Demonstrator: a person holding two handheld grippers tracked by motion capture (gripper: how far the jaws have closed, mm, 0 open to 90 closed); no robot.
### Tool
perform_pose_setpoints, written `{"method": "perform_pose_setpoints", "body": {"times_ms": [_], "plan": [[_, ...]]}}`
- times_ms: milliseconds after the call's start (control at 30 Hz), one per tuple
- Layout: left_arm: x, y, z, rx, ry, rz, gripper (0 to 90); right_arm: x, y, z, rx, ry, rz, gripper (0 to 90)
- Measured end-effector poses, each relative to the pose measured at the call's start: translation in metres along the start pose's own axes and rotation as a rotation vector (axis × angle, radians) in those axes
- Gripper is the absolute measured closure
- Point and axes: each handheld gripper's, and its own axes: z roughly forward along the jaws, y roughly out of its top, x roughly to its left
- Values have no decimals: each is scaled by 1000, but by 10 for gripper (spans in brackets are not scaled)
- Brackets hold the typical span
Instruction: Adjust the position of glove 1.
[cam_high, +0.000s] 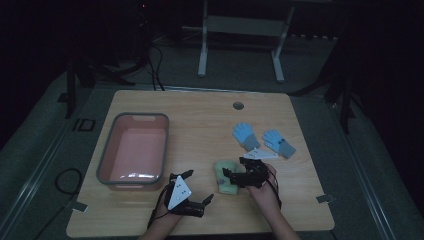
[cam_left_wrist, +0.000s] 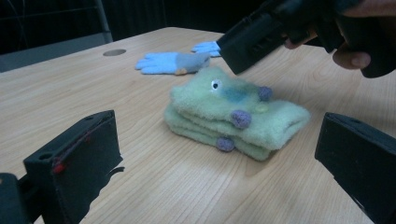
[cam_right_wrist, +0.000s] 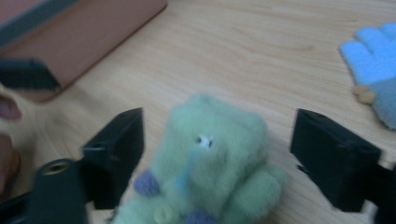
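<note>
right gripper (cam_right_wrist: 215, 158) fingers wide astride green mitten (cam_right_wrist: 205, 163); left gripper (cam_left_wrist: 219, 163) wide, empty.

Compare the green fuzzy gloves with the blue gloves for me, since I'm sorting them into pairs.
The green gloves are fuzzy with purple dots, stacked in one pile; the blue gloves are smooth-knit with grey cuffs, lying flat side by side. The green gloves sit between the right gripper's open jaws; the blue gloves lie untouched farther back. Both rest on the wooden table.
</note>
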Motion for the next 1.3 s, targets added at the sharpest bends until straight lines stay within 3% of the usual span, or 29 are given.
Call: {"method": "perform_pose_setpoints", "body": {"times_ms": [67, 133, 233, 367, 467, 567, 800, 1000, 1033, 1133, 1200, 1300], "plan": [[-1, 0, 0, -4, -3, 4, 3, -5, -2, 0, 16, 38, -2, 157], [-2, 0, 1, 4, -14, 23, 3, -10, -4, -1, 28, 53, -47, 162], [-5, 2, 3, 39, -14, 48, 3, -16, -6, -3, 29, 40, -105, 148], [-6, 3, 4, 54, -16, 51, 3, -25, -6, -8, 29, 70, -99, 141], [-6, 6, 5, 98, 2, 18, 3, -29, -6, -13, 32, 77, -111, 139], [-5, 12, 4, 124, -37, -18, 3, -35, -5, -17, 38, 97, -100, 136], [-5, 24, 3, 130, -110, -13, 3, -41, -2, -23, 35, 157, -102, 139], [-12, 28, 9, 168, -183, 104, 6, -43, 5, -20, 33, 196, -114, 131], [-14, 28, 11, 169, -196, 112, 62, -43, 6, -19, 34, 197, -117, 132], [-17, 30, 19, 192, -237, 130, 72, -42, 10, -16, 29, 209, -121, 141], [-21, 30, 24, 189, -244, 155, 127, -41, 14, -13, 29, 209, -138, 193], [-23, 32, 33, 191, -263, 195, 141, -41, 18, -7, 40, 227, -149, 253]]}}
